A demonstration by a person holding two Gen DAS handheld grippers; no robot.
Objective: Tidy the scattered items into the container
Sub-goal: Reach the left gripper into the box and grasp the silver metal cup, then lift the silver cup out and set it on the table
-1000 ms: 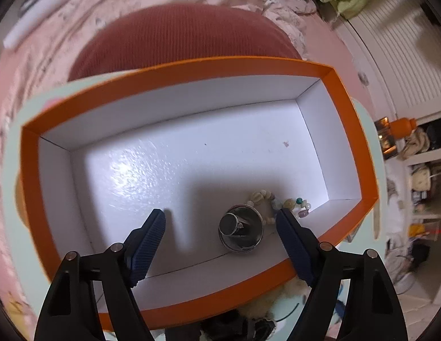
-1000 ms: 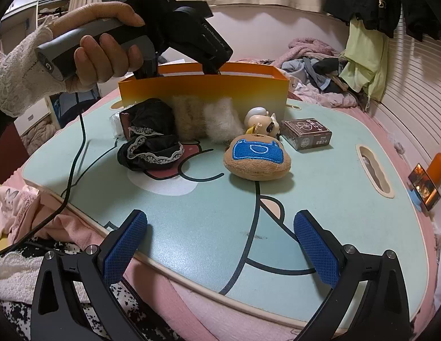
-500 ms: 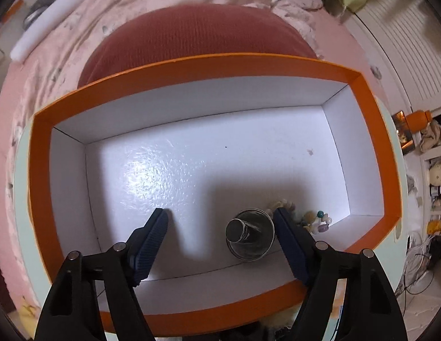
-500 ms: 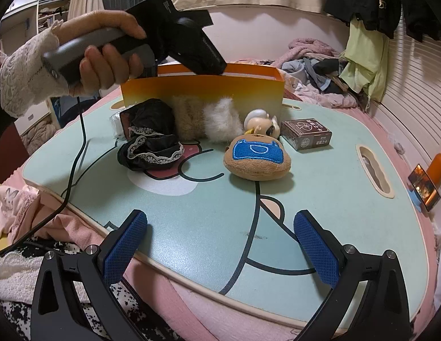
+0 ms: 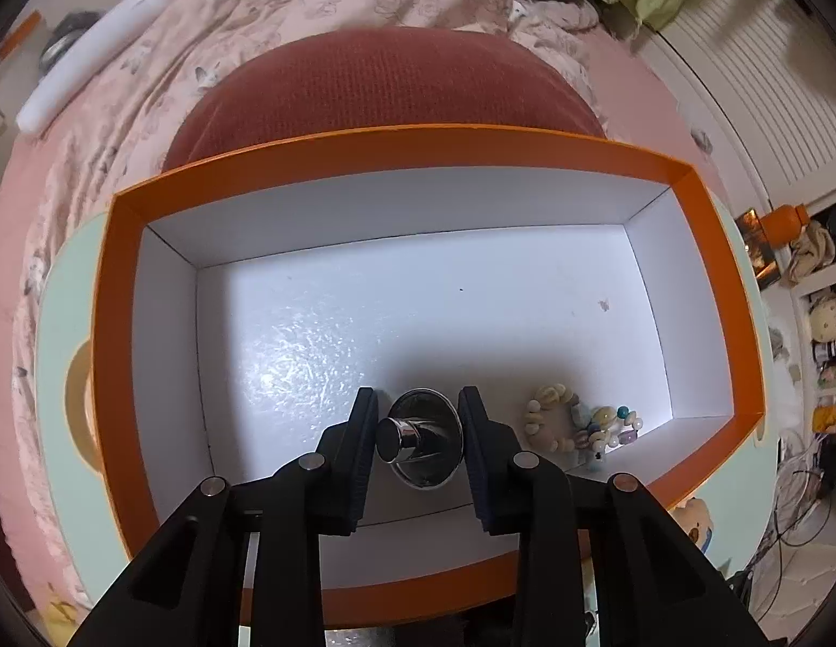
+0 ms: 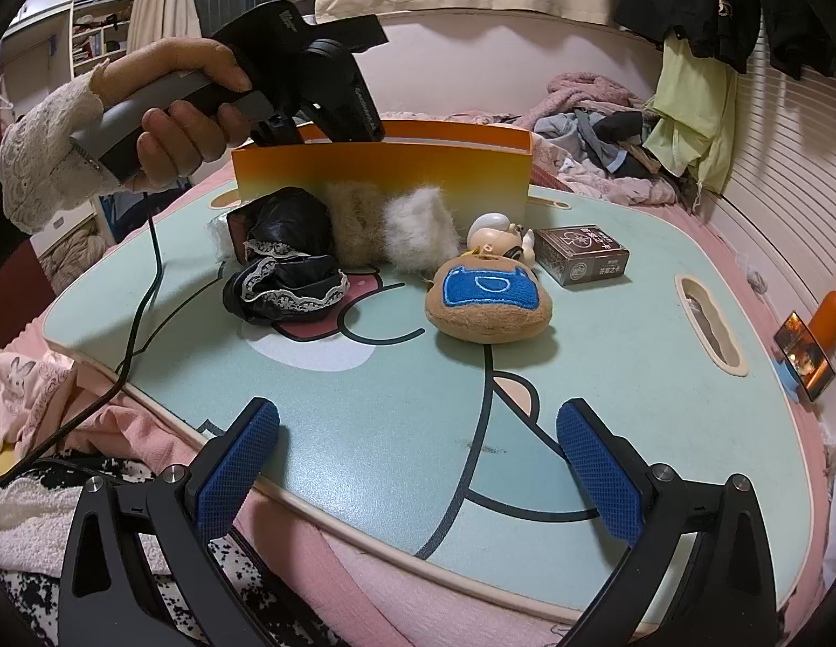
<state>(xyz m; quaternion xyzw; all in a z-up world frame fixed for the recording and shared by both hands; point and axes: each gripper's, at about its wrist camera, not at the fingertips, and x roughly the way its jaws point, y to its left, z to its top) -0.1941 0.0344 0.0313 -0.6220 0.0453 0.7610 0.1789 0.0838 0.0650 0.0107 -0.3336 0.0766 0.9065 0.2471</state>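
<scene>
The orange box [image 5: 396, 145] with a white inside holds a shiny metal cup-shaped piece [image 5: 423, 447] and a bead bracelet [image 5: 574, 423] near its front wall. My left gripper [image 5: 418, 420] points down into the box and its jaws are closing. The metal piece shows in the narrow gap between them, and I see no pad pressing on it. My right gripper [image 6: 418, 447] stands open and empty over the near edge of the mint table [image 6: 364, 404]. In front of the orange box [image 6: 385, 167] lie a black lace cloth [image 6: 285, 269], a fur piece [image 6: 391, 226], a brown plush [image 6: 488, 302], a small figure [image 6: 498, 240] and a brown card box [image 6: 585, 253].
A person's hand [image 6: 186, 124] in a lace cuff holds the left tool above the box, its cable trailing off the table's left edge. A red cushion [image 5: 385, 81] and pink bedding lie behind the box. Clothes are piled at the back right [image 6: 606, 135].
The left jaws have come much closer together around the view of the metal piece. The left tool tilted a little steeper over the box. The right gripper has not moved.
</scene>
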